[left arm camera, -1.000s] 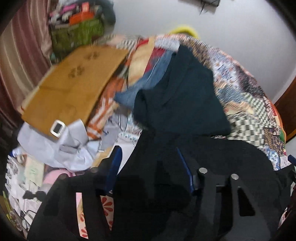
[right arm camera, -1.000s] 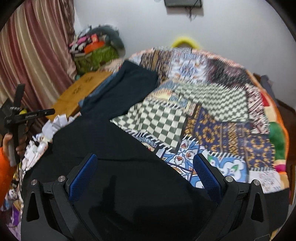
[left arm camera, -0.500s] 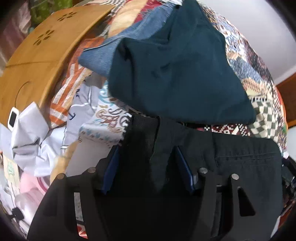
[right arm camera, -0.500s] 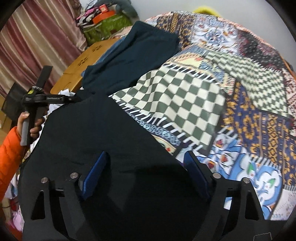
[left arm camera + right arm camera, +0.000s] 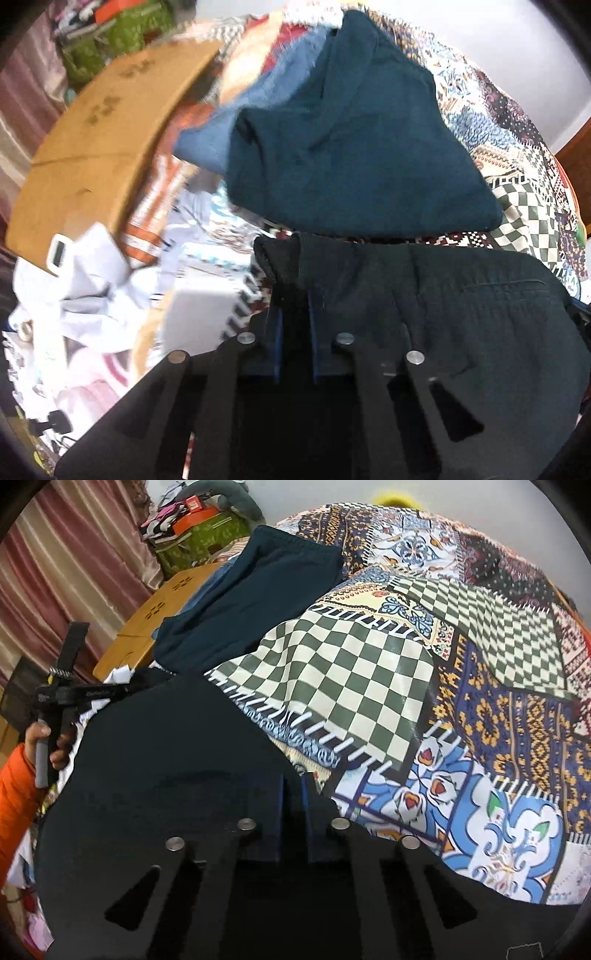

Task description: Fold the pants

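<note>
Black cloth fills the lower part of both wrist views, so the near end of the black pants (image 5: 480, 314) is cut off by the frame and by the gripper bodies. The left wrist view is blurred on its left side; the white and pink things there are hard to name.

The pants lie on the bed, over the patchwork bedspread (image 5: 369, 686), with one edge running across the checkered patch. In the left wrist view the fabric looks finely ribbed, with a straight seam line near its right side and a folded corner standing up at the left gripper (image 5: 294, 295). Its jaws are narrow, closed on that corner of the pants. The right gripper (image 5: 293, 794) also has its jaws narrow, pinching the edge of the pants beside the bedspread.

Behind the pants lies a dark teal garment (image 5: 351, 147), with a piece of blue denim (image 5: 221, 136) under its left side. Beside the bed is a wooden board (image 5: 103, 140). A green box (image 5: 199, 535), far back, holds mixed coloured things, not clear enough to name.
</note>
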A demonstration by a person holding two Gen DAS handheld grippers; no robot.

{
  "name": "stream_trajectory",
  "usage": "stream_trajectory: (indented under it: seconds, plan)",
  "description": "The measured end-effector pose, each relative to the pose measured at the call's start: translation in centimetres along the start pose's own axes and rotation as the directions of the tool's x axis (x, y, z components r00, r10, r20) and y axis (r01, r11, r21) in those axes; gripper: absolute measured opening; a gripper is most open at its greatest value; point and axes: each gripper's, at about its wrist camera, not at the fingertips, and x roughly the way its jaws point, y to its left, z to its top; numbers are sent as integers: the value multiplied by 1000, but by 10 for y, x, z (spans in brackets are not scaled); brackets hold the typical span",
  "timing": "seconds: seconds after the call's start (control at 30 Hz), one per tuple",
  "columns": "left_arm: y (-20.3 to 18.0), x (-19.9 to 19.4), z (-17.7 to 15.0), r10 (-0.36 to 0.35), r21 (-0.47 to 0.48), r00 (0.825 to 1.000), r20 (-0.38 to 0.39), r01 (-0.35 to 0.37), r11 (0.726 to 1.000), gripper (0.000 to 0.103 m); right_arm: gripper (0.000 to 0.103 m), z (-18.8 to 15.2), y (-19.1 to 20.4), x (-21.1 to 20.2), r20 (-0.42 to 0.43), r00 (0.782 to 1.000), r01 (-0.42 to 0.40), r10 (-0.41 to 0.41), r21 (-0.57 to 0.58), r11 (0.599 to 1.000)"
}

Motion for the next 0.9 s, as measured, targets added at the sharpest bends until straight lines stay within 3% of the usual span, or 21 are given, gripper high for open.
stream_trajectory:
  seconds: [0.17,0.47,0.67,0.9]
  plan:
    - [5,-44,5,14,-8,994,104,-14,1000,9,4,7,13,-19,60,998,37,-34,-48,998]
    - [5,-135,-3,45,-17,954,295,-42,999,3,4,24,36,-78,212,975,85,-68,-72,994]
    - [10,-161,-50,18,-9,951,307,-16,1000,3,4,0,57,-95,221,973,91,-63,-120,989]
    - [26,-176,-105,-7,-71,959,282,28,997,3,4,-36,84,-117,226,974,65,-30,-150,987]
